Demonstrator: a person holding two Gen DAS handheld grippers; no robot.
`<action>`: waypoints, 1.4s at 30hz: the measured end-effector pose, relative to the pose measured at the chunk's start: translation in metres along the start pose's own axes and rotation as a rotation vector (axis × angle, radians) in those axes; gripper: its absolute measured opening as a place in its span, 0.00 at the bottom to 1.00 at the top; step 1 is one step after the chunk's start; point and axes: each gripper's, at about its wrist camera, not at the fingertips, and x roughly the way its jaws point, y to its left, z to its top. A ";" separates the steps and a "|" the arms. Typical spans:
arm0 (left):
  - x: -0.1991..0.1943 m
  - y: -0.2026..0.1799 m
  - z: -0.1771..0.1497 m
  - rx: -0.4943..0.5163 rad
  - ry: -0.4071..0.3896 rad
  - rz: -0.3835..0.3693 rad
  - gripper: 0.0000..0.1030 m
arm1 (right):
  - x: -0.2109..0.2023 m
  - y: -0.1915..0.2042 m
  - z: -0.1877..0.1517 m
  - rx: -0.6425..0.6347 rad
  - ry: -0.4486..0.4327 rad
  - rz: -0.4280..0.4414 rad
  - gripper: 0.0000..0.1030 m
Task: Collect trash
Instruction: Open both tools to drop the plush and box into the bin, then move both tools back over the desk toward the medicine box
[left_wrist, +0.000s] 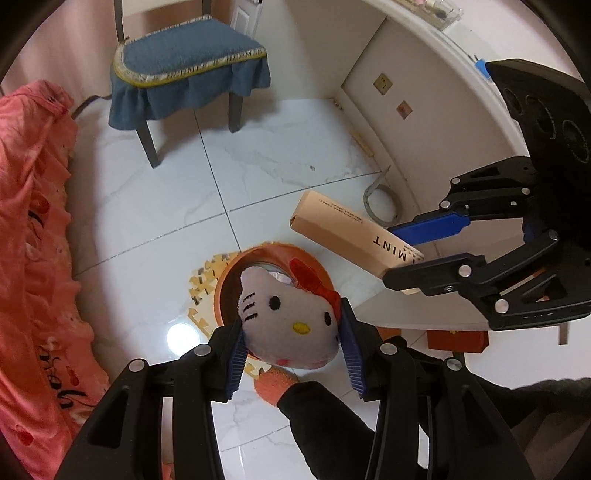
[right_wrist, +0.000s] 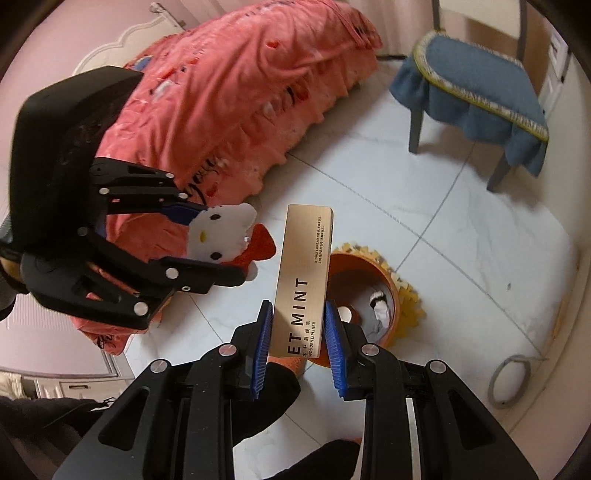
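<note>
Both claws clamped on loads, left claw (left_wrist: 291, 347) on plush cat head (left_wrist: 288, 321), right claw (right_wrist: 297, 343) on lipliner box (right_wrist: 301, 284), held above orange bin (right_wrist: 364, 310) for drop-in.

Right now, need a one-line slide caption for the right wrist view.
Right gripper grips a tan lipliner box above the orange bin, while the left gripper holds a cat plush alongside.

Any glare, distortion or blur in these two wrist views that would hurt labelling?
Left wrist: a bright lamp reflection glares on the floor tiles beside the orange bin; fisheye bends the white cabinet edge. Right wrist: the printing on the gold box is sharp, the left gripper holding the plush cat head slightly soft; dark vignetted corners in both.
</note>
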 end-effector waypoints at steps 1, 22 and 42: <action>0.006 0.002 -0.001 -0.005 0.006 -0.010 0.45 | 0.008 -0.004 -0.001 0.006 0.008 -0.002 0.28; 0.046 0.008 0.004 0.002 0.082 -0.011 0.59 | 0.045 -0.030 -0.007 0.089 0.061 -0.014 0.35; 0.005 -0.019 0.009 0.063 0.061 0.059 0.73 | -0.019 -0.010 -0.015 0.045 0.006 -0.009 0.35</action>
